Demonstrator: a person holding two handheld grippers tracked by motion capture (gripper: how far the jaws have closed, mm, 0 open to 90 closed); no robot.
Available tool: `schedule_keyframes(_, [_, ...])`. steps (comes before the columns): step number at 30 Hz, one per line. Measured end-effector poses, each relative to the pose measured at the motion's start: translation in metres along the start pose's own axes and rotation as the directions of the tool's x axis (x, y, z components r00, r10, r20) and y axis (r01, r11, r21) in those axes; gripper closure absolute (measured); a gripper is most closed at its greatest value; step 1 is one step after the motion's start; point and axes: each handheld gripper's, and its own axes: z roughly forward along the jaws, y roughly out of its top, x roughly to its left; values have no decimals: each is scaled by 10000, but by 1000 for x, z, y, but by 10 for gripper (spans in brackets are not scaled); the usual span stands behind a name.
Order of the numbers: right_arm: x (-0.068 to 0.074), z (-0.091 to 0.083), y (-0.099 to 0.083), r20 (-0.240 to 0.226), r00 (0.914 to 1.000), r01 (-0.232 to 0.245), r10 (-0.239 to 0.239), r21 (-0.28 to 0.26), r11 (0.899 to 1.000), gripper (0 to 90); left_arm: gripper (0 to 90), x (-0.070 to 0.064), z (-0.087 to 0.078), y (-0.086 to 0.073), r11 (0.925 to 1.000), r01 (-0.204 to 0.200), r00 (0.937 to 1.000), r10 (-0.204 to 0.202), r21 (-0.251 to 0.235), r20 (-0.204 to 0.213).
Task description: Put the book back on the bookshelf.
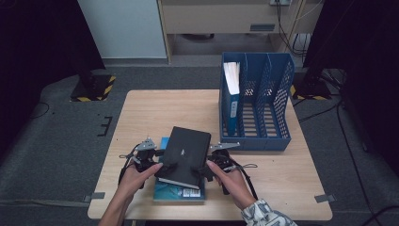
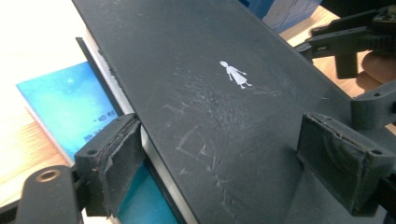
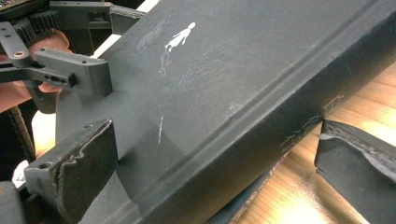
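Black and matt, the hardcover book (image 1: 184,155) sits tilted near the front edge of the table (image 1: 141,108), its lower end resting on a blue book (image 1: 176,192) that lies flat beneath it. I hold it from both sides. My left gripper (image 1: 162,165) closes on the open-page side: in the left gripper view one pad (image 2: 114,161) bears on the page edge and the other pad (image 2: 343,163) lies on the cover, so I read it as clamped on the black book. My right gripper (image 1: 200,170) takes the spine side; in the right gripper view one pad (image 3: 77,172) presses the cover, while the far pad (image 3: 362,161) looks to stand just clear of the spine. That view is too close to settle it, so I cannot tell whether this gripper is gripping.

A blue file rack (image 1: 256,101) stands at the far right of the table, with one blue folder (image 1: 231,99) upright in its leftmost compartment; the other compartments are free.

Hazards from this position:
- Slip on the right side. If that pad is not seated, the book pivots about the left grip and drops onto the blue book.
- Cover opening. The left pad holds pages and cover together; a shallow bite lets the cover splay during a lift.
- Dragging. The lower end touches the blue book, so a low lift may push it off the front edge.
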Motion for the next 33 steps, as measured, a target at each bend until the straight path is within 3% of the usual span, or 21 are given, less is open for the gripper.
schedule_keyframes(10, [-8, 4, -1, -456, 9969, -640, 642, 52, 9979, 0, 113, 1, 4, 1, 10000, 71, 9998, -72, 45, 180])
schedule_keyframes(20, [-14, 12, -1, -1002, 9877, -1206, 1199, -10, 9927, 0, 121, 3, 5, 0, 10000, -31, 9994, 33, -38, 353])
schedule_keyframes(26, [-11, 11, 1, -900, 9908, -1011, 1008, 13, 9949, 1, 201, 3, -1, 2, 9997, -53, 9998, 58, -253, 185])
schedule_keyframes(33, [-2, 2, 6, -434, 9985, -350, 336, -326, 9989, 13, 290, -1, -9, 7, 9977, -237, 9997, 240, -639, 41])
